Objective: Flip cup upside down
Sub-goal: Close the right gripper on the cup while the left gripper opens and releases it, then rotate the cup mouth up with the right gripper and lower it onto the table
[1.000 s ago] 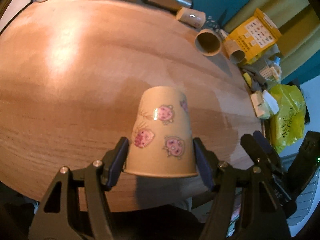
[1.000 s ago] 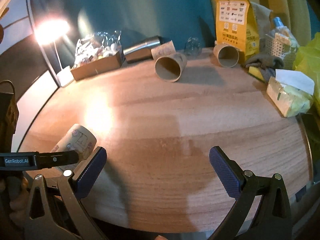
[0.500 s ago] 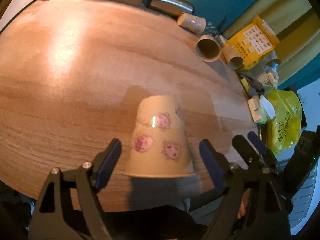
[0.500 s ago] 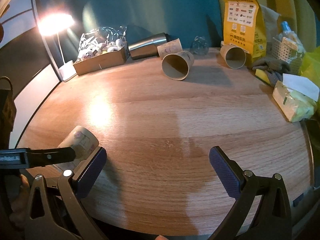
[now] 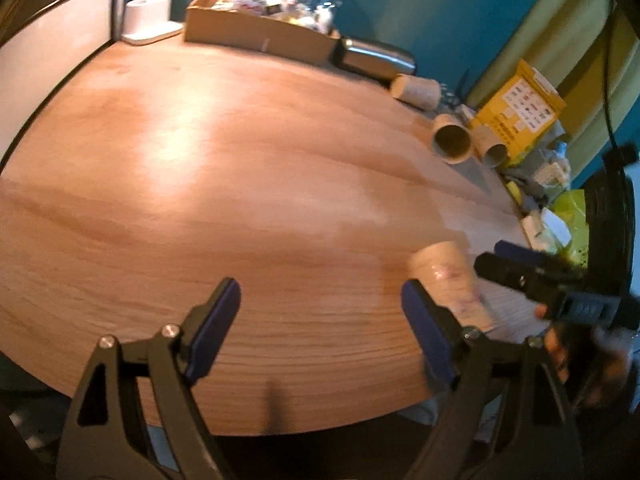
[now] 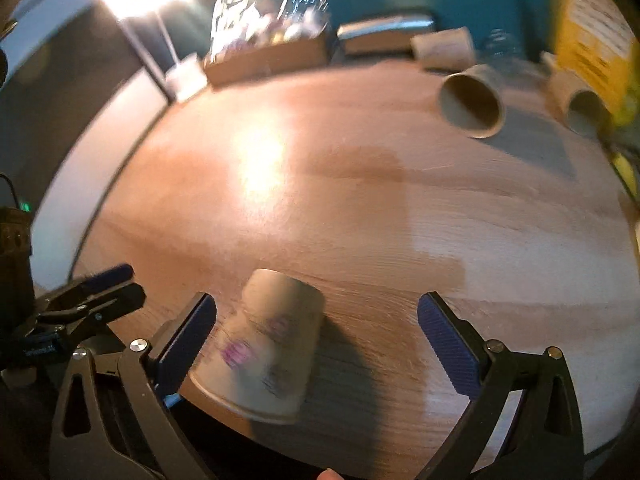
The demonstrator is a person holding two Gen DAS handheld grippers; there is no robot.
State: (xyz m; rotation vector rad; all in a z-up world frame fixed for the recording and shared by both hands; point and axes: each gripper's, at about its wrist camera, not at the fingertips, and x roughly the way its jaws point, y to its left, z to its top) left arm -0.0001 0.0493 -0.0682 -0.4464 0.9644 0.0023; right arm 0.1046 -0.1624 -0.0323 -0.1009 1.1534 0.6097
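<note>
My left gripper (image 5: pixel 320 328) has let go of the cup (image 6: pixel 264 344) and now stands wide and empty. My right gripper (image 6: pixel 316 340) is wide around it, not touching. The cup stands upside down near the tabletop's (image 6: pixel 360 200) front edge, so the flip looks done.

No legible text on anything.
</note>
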